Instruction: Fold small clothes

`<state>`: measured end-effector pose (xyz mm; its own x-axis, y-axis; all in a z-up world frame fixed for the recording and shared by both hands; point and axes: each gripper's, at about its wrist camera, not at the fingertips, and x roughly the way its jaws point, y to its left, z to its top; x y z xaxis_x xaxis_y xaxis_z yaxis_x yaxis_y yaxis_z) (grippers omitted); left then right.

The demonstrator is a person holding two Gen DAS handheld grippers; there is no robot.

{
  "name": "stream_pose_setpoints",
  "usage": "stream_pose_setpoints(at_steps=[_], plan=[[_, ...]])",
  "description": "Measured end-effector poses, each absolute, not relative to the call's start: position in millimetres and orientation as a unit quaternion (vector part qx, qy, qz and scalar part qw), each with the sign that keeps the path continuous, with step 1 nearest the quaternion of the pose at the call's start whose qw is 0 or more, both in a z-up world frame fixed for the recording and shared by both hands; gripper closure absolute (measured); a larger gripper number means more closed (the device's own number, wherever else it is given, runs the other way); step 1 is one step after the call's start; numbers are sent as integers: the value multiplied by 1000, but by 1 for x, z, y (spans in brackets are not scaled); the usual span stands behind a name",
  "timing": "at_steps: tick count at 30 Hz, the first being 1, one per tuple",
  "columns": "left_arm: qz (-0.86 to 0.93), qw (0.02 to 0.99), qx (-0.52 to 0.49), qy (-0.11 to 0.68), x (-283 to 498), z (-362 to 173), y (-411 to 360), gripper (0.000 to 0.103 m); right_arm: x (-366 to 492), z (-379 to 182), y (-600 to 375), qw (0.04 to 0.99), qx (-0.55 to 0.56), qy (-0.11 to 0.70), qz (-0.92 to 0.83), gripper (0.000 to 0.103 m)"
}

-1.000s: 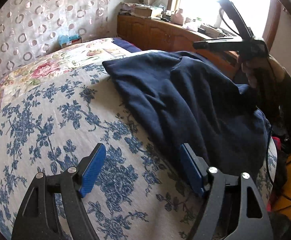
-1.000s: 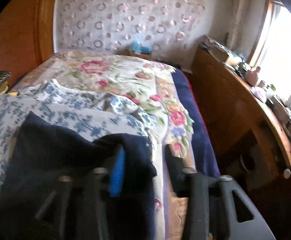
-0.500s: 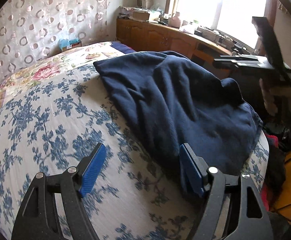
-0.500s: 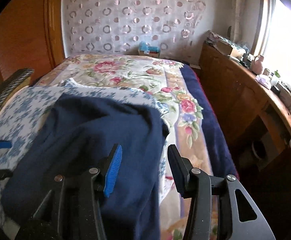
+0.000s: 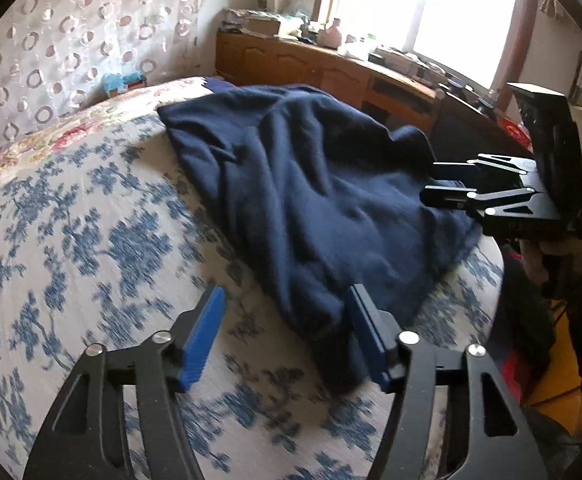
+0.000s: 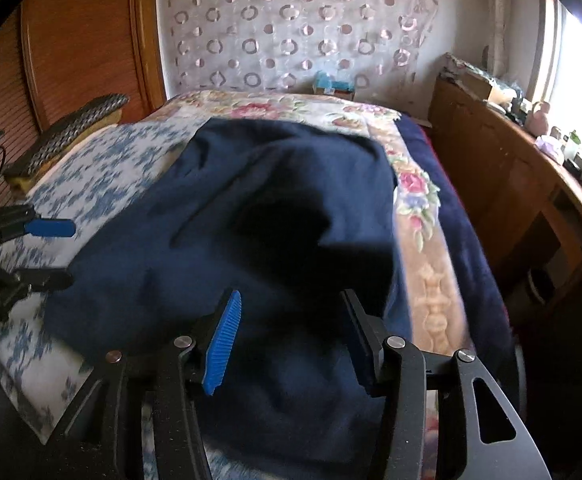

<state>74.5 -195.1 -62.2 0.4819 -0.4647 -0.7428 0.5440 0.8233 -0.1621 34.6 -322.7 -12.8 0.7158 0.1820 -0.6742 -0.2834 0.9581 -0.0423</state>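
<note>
A dark navy garment (image 5: 311,184) lies crumpled on the bed's blue floral cover (image 5: 91,240). In the left wrist view my left gripper (image 5: 286,292) is at the garment's near corner. Its jaws are closing, the cloth lies against the right pad (image 5: 365,332), and bare cover shows beside the left pad. My right gripper (image 5: 431,182), held by a hand, hovers at the garment's right edge. In the right wrist view the right gripper (image 6: 291,296) hangs over the navy garment (image 6: 271,208). Its jaws are opening, with cloth below and between them. The left gripper (image 6: 69,254) shows at the left.
A flowered quilt (image 6: 291,106) covers the bed's far end below a circle-patterned curtain (image 6: 291,20). A wooden cabinet (image 6: 511,184) with clutter runs under the window on the right. A wooden wardrobe (image 6: 83,40) stands at the left. Red and yellow items (image 5: 531,380) lie beyond the bed's edge.
The right gripper has come down from above the garment to its right edge, and the cloth has settled flatter. The left gripper has shifted onto the near corner and its jaws have narrowed.
</note>
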Motion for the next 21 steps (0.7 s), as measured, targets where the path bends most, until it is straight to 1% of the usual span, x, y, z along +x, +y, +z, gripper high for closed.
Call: stream_pose_setpoints(at_steps=[2, 5, 7, 10, 12, 14, 21], plan=[[-299, 852, 51, 427, 71, -67, -198, 44, 31, -12, -322, 921, -74, 360, 129, 47], [-304, 845, 48, 437, 68, -72, -200, 47, 23, -12, -326, 921, -69, 363, 124, 46], [-310, 842, 46, 438, 66, -71, -201, 52, 17, -10, -328, 921, -64, 363, 124, 45], [-326, 834, 34, 444, 63, -71, -201, 67, 15, -7, -327, 920, -60, 363, 135, 42], [-345, 821, 18, 454, 63, -72, -201, 94, 15, -8, -322, 918, -63, 364, 147, 37], [-354, 822, 12, 445, 61, -64, -201, 97, 11, -13, -311, 914, -67, 365, 164, 34], [-357, 855, 12, 375, 63, -6, -205, 98, 1, -20, -310, 908, -81, 367, 185, 30]])
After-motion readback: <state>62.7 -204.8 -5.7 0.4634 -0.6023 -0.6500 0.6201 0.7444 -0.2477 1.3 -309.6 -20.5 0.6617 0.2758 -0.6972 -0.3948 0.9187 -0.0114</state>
